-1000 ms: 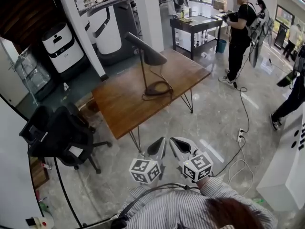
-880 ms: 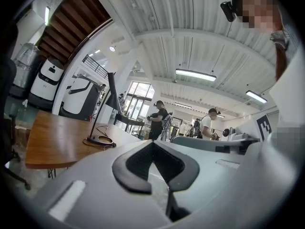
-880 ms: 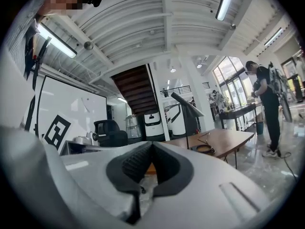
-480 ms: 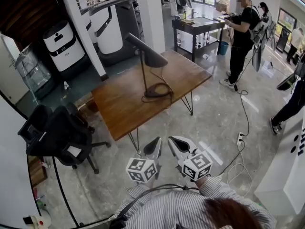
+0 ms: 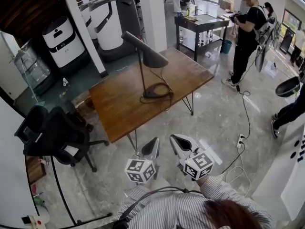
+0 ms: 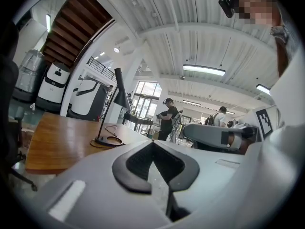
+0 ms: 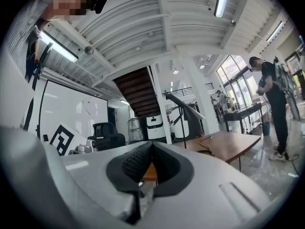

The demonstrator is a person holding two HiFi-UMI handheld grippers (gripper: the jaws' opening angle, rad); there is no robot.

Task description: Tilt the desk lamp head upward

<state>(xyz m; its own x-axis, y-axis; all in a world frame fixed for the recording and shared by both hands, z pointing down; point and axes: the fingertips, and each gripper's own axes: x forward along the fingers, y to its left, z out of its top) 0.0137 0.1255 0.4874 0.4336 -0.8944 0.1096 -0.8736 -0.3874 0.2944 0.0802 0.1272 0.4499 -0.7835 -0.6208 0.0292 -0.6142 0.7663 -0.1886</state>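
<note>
Glossy grey floor (image 5: 217, 116), black office chair (image 5: 55, 135)

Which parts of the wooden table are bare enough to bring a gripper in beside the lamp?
The near half of the table, from its front edge up to the lamp base, is bare; so is the far right corner. Crowded only round the base, where the cord loops.

- I'm seeing the black desk lamp (image 5: 142, 68) standing upright on the wooden table (image 5: 119, 109), toward its far half.
- Its long cone-shaped head (image 5: 146, 49) is sloping down toward the right atop a thin straight stem (image 5: 142, 75).
- Its round base (image 5: 157, 91) is sitting flat, with the cord (image 5: 152, 100) looping around it.
</note>
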